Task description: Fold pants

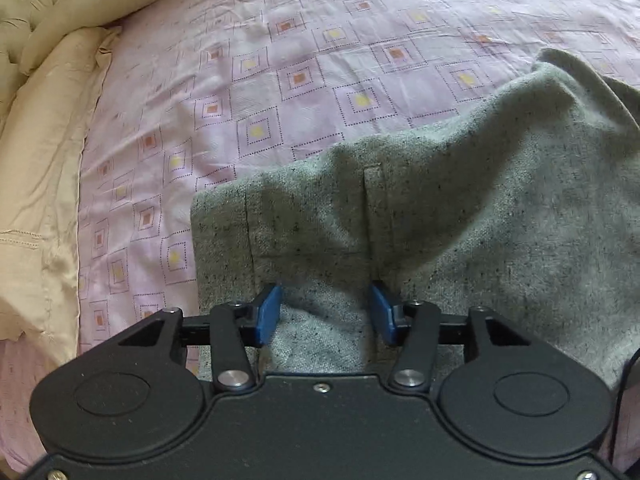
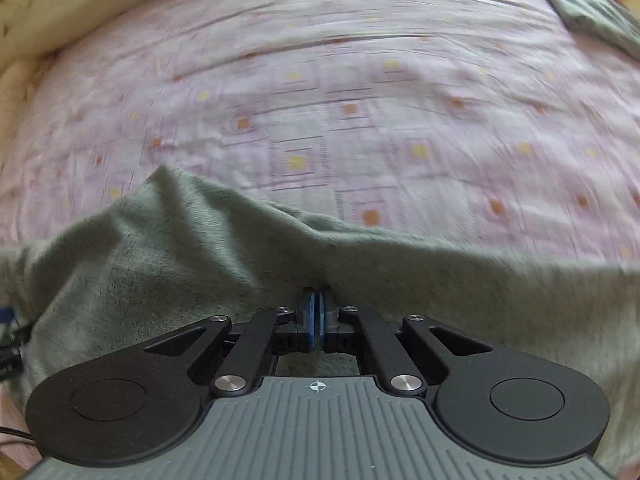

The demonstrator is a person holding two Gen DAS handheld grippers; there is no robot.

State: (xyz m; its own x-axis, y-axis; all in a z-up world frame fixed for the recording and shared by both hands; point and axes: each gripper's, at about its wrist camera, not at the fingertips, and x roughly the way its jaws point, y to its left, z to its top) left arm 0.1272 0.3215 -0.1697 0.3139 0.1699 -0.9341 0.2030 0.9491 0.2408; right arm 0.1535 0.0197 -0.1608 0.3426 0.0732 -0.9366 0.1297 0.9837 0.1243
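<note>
The grey speckled pants (image 1: 460, 216) lie on the pink patterned bedsheet (image 1: 280, 80). In the left wrist view my left gripper (image 1: 325, 308) is open, its blue pads (image 1: 269, 312) standing either side of a raised ridge of the waistband end. In the right wrist view my right gripper (image 2: 319, 312) is shut on the pants (image 2: 180, 264), which hang lifted and draped in front of it. The view is blurred by motion. More grey cloth (image 2: 592, 8) lies at the far right.
A beige pillow (image 1: 44, 184) and a tufted beige headboard (image 1: 24, 4) run along the left of the bed. The pink sheet (image 2: 340, 100) spreads beyond the pants.
</note>
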